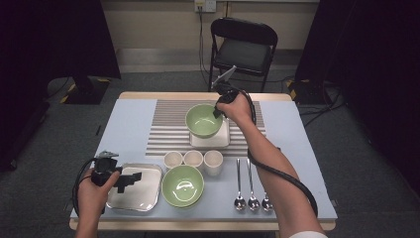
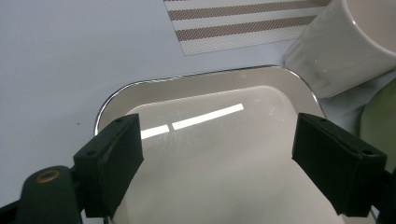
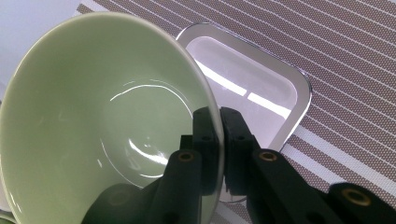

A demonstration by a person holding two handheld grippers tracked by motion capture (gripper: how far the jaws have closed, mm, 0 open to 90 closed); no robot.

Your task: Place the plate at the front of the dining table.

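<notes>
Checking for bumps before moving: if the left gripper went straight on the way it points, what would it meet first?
Probably the steel tray: the left gripper, fingers open, points down over its shiny floor. The white cup sits off to the side, out of line, though depth is unclear.

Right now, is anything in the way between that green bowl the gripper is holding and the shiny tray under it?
Nothing visible. The right gripper pinches the rim of the green bowl, which is tilted over the metal tray on the striped mat. The tray's inside looks bare, though the bowl hides part of it.
</notes>
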